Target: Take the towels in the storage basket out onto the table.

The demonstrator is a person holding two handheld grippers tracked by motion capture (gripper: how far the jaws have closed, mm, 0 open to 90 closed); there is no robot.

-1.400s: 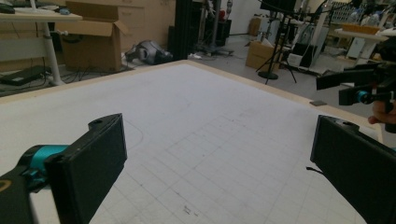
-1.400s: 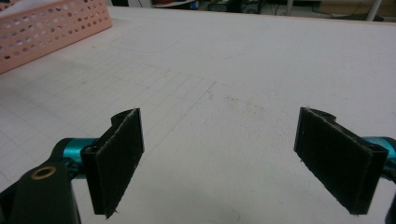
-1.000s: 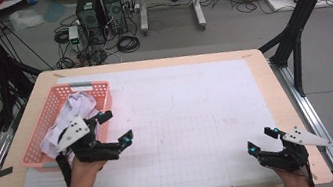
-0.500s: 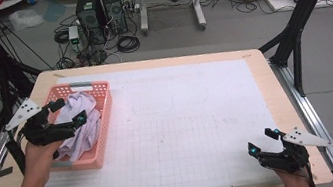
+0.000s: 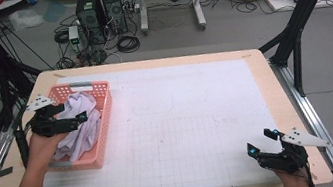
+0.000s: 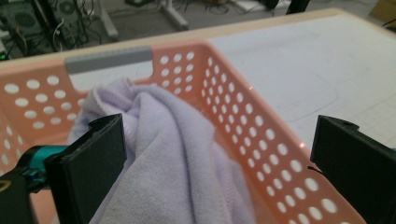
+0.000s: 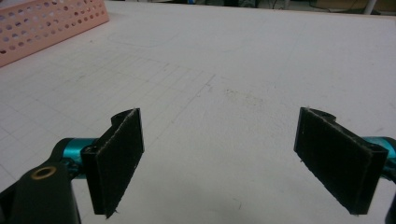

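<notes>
High view first: at the far left my left tool (image 5: 65,122) hangs over the pink basket (image 5: 100,121), which sits on the left part of the surface (image 5: 199,118), close to its left edge. A pale lilac cloth (image 5: 78,125) lies bunched in the basket, heaped above the rim on the near side. My left hand (image 5: 43,143) grips the tool from the basket's outer side, and the grey three-cornered plate sits on top of it.

From the left gripper view, my jaws stand wide apart: one is pressed against the cloth (image 6: 173,158) at its left flank, the other is out past the basket (image 6: 261,135) wall, over the white sheet. So the tool straddles the wall and holds nothing. The cloth rises in a soft fold between the jaws, leaning on the perforated wall.

Moving right, the middle of the surface is bare gridded sheet.

At the near right corner my right tool (image 5: 265,141) rests low, well apart from the basket. Through the right gripper view its jaws are spread wide over the sheet with nothing between them, and a corner of the basket (image 7: 46,23) shows far off at upper left.
</notes>
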